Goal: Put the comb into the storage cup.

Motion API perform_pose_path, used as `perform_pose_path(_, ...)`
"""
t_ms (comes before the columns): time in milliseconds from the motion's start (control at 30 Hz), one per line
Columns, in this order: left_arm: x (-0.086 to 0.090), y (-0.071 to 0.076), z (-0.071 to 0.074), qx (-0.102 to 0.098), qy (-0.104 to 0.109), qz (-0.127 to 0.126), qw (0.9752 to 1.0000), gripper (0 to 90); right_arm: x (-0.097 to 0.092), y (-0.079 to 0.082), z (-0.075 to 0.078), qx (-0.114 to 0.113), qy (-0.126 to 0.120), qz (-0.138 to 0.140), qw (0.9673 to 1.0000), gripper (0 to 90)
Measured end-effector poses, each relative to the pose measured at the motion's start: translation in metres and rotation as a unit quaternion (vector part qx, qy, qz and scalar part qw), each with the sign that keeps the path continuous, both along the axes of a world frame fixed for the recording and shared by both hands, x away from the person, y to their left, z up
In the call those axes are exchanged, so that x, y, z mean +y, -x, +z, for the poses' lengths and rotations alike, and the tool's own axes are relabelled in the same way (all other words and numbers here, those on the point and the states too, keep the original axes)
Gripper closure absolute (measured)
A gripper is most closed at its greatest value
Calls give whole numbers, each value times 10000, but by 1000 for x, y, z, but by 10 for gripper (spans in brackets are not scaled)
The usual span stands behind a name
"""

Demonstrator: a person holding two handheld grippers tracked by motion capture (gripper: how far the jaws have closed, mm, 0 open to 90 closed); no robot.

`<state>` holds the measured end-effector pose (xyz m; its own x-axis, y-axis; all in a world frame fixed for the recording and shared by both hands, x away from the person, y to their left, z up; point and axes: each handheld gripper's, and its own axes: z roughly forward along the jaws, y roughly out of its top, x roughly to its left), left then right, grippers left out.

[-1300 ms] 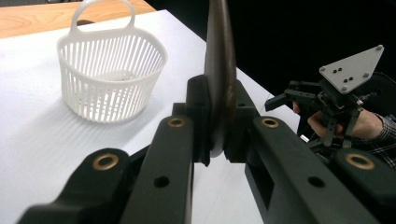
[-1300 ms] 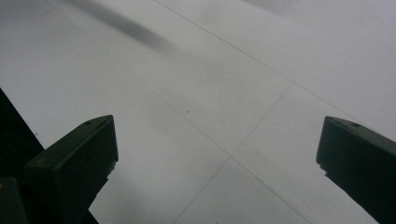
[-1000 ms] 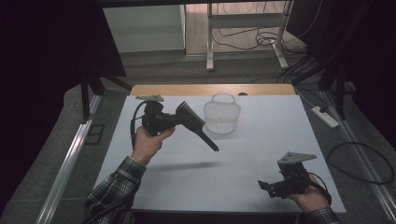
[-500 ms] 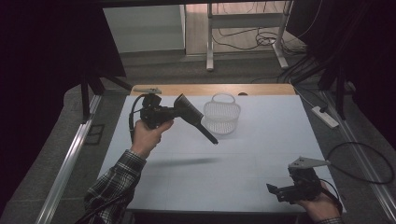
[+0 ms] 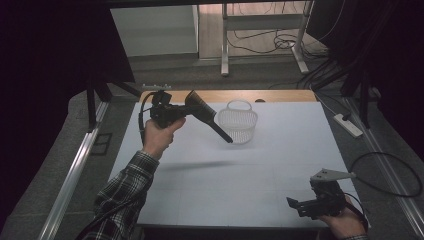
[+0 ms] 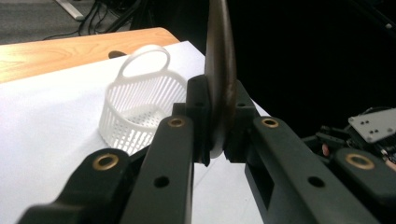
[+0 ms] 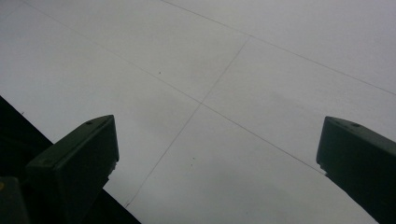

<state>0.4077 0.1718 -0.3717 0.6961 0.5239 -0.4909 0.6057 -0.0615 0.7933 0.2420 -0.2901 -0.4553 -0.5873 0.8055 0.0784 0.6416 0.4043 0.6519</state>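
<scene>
Left hand-held gripper clamped on a dark brush, lifted over the white worktop.

From the high view I see my left hand holding the brush in the air, its broad end in the jaws and its thin handle slanting down toward a white mesh basket at the far side. My left gripper view shows both jaws pressed flat against the brush. My right hand-held gripper sits near the worktop's near right corner, jaws wide apart with nothing between them.

Dark spatula, held aloft, handle tilted down beside white basket
</scene>
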Motion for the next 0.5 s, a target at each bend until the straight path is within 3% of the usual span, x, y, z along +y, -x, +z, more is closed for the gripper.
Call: perform_pose_path(500, -5, -23, 11, -93, -84, 282, 9995, 830, 1, 0, -1, 37, 43, 41, 10000, 0)
